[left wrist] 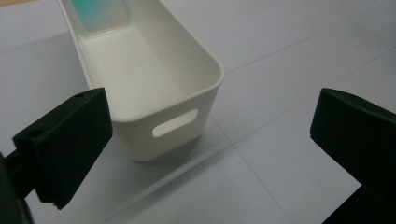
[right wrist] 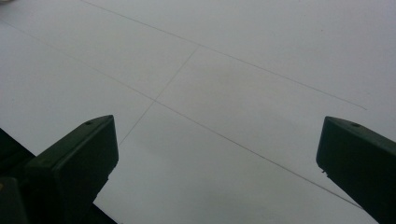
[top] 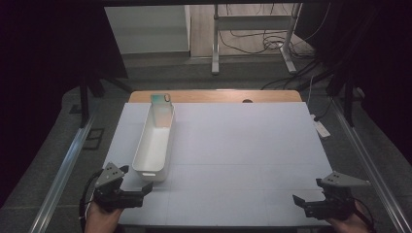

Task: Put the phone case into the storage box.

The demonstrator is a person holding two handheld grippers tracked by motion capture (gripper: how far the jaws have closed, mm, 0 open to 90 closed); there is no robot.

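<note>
A long white bin (top: 141, 145) stands lengthwise on the left half of the white table top (top: 243, 145). A flat teal-to-peach object (top: 162, 108), like a phone, leans inside its far end. My left gripper (top: 136, 178) is open just in front of the bin's near end, with nothing between its fingers. In the left gripper view the open left gripper (left wrist: 210, 121) faces the bin's near wall (left wrist: 205, 93) and handle slot, and the teal object (left wrist: 100, 14) lies at the top. My right gripper (top: 308, 190) is open near the front right corner. The right gripper (right wrist: 217, 135) hangs over bare table.
A strip of wooden table edge (top: 214, 95) runs behind the white surface. A white power strip (top: 320, 128) lies off the table's right side. Metal rails (top: 63, 170) flank both sides. Cables and a metal frame (top: 252, 43) sit on the floor beyond.
</note>
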